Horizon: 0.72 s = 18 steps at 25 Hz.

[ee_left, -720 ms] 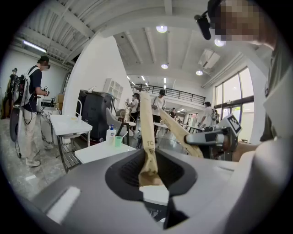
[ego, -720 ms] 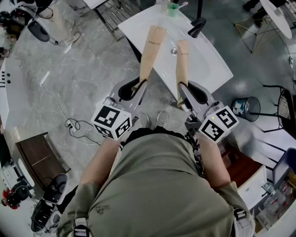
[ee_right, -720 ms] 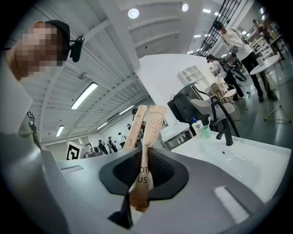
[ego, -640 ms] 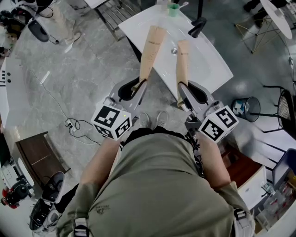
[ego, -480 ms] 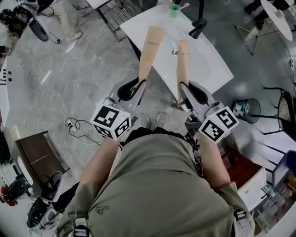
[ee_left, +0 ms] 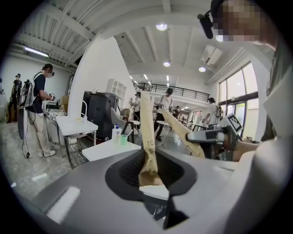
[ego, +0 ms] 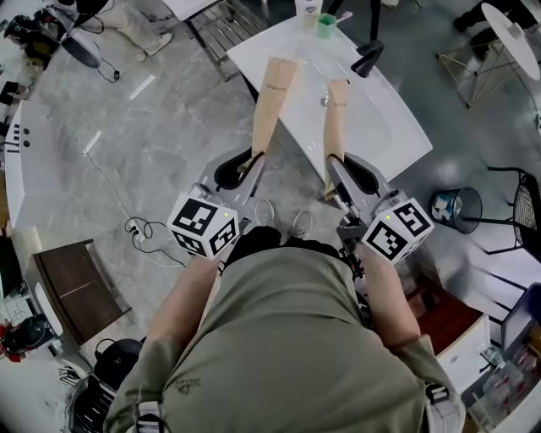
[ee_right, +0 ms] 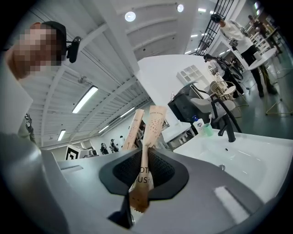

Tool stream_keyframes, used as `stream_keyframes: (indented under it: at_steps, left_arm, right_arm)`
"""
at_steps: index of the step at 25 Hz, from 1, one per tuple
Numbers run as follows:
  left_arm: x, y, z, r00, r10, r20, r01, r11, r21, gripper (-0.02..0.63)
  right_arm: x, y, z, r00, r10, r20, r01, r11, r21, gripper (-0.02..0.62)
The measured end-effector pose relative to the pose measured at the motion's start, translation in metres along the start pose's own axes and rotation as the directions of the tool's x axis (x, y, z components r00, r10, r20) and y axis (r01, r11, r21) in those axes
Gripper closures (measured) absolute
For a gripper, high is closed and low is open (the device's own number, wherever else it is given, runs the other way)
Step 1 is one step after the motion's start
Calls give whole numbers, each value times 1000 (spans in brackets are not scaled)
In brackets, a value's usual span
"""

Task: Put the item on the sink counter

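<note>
Item 1: left packet [ego: 272, 106]. A long, narrow sleeve of tan kraft paper with dark print along its length and a squared far end. Its near end was pinched in the left hand-held gripper [ego: 252, 162], whose jaws were pressed onto the crumpled paper. In the head view its far end lay over the left part of the sink tabletop [ego: 397, 127].

Item 2: right packet [ego: 334, 127]. Same tan paper and build, with dark lettering low down and a dotted pattern near its far end. It was clamped at its near end in the right hand-held gripper [ego: 331, 173], the jaws closed on the paper. In the head view its far end reached over the basin in the sink tabletop, just beside the drain [ego: 325, 101].

Both packets ran roughly parallel, apart from each other.

At the far edge of the sink tabletop stood a black faucet [ego: 368, 57] and a green cup [ego: 325, 25].
</note>
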<state>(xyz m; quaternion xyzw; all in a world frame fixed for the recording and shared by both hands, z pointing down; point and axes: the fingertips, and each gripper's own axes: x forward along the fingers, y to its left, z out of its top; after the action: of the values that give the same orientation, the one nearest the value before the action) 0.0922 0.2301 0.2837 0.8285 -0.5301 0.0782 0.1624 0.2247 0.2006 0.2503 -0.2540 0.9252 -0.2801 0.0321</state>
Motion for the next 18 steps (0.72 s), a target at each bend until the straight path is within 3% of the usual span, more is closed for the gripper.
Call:
stream_keyframes:
  at_steps: [9, 18]
  left_arm:
    - [6, 30, -3, 1000, -8, -9, 7, 1000, -18, 541]
    - [21, 91, 5, 998, -49, -26, 48, 998, -29, 541]
  right_arm:
    - [26, -7, -2, 1000, -27, -6, 27, 1000, 4, 546]
    - [84, -17, -2, 997, -79, -14, 80, 997, 19, 546]
